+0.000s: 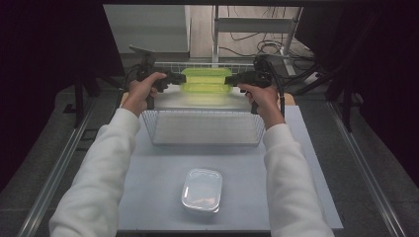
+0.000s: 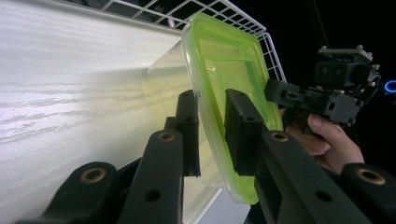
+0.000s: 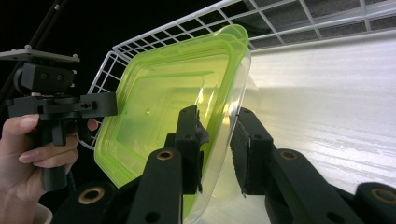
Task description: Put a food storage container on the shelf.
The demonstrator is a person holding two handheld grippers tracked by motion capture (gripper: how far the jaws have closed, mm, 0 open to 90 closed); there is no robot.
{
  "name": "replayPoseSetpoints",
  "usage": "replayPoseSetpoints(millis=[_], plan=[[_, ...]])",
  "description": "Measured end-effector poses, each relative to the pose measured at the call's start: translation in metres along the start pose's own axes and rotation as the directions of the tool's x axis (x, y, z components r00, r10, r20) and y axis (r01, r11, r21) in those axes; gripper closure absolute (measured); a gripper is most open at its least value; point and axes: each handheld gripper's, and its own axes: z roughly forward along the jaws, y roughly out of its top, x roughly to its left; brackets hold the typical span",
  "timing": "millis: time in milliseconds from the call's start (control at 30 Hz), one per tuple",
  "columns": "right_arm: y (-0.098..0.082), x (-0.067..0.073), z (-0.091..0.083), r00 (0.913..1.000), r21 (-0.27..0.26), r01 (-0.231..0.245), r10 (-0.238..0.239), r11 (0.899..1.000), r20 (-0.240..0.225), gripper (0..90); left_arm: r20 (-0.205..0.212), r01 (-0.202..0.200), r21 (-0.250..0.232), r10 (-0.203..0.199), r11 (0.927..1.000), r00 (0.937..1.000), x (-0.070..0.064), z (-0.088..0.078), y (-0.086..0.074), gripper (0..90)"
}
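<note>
The left gripper (image 2: 212, 135) is straddling the near edge of the green-lidded container (image 2: 224, 70), one black jaw on each side of the rim, with gaps showing at the pads. The right gripper (image 2: 280, 93) is meeting the container's far edge. A white wire basket (image 2: 275, 56) is standing behind

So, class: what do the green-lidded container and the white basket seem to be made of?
Green-lidded container: likely plastic. The lid is glossy translucent lime with highlights, and the body is clear and see-through in the gripper views.
White basket: probably metal wire with a white coating. It is a thin open grid of rods, matte and evenly coloured.
</note>
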Motion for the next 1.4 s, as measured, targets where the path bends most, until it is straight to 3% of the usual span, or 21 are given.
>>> replayPoseSetpoints(millis=[267,433,567,767,1000,1033,1133,1200,1300,1400], plan=[[-0.001,-0.004,0.001,0.9989,-0.017,-0.044,0.044,0.999,-0.017,71.6,0.015,0.024,-0.014,-0.024,0.9996,0.9996,0.003,0.001,0.0,75.9],[-0.001,-0.003,0.001,0.9992,-0.022,-0.04,0.04,0.999,-0.009,71.2,0.01,0.018,-0.016,-0.018,0.9997,0.9998,0.002,0.001,0.0,75.6],[-0.002,-0.001,0.001,0.9996,-0.029,-0.023,0.023,0.999,0.015,66.6,-0.022,-0.002,-0.03,0.002,0.9996,0.9998,-0.001,0.001,-0.001,74.2],[-0.002,0.003,-0.004,0.9992,-0.066,0.013,-0.01,0.998,0.04,50.5,-0.089,-0.057,-0.077,0.05,0.9954,0.9948,-0.007,-0.004,0.0,56.4],[-0.004,0.013,-0.019,0.9927,-0.118,0.093,-0.083,0.989,0.088,42.2,-0.094,-0.172,-0.118,0.161,0.978,0.9824,-0.025,-0.017,-0.004,42.6],[-0.004,0.015,-0.022,0.9917,-0.123,0.103,-0.093,0.987,0.089,41.1,-0.102,-0.194,-0.119,0.182,0.9737,0.9779,-0.028,-0.019,-0.005,41.6],[-0.007,0.021,-0.028,0.9865,-0.121,0.141,-0.13,0.983,0.1,39.5,-0.162,-0.269,-0.139,0.246,0.9531,0.9556,-0.039,-0.026,-0.013,39.0],[-0.01,0.027,-0.032,0.9808,-0.118,0.174,-0.162,0.978,0.109,38.2,-0.175,-0.313,-0.143,0.287,0.9389,0.9418,-0.047,-0.03,-0.019,37.3],[-0.015,0.037,-0.04,0.9678,-0.112,0.231,-0.217,0.966,0.128,36.7,-0.18,-0.384,-0.14,0.358,0.9127,0.9163,-0.059,-0.038,-0.03,36.4],[-0.022,0.044,-0.05,0.9565,-0.114,0.275,-0.26,0.955,0.133,36.0,-0.171,-0.425,-0.142,0.401,0.8939,0.9,-0.068,-0.047,-0.042,35.6]])
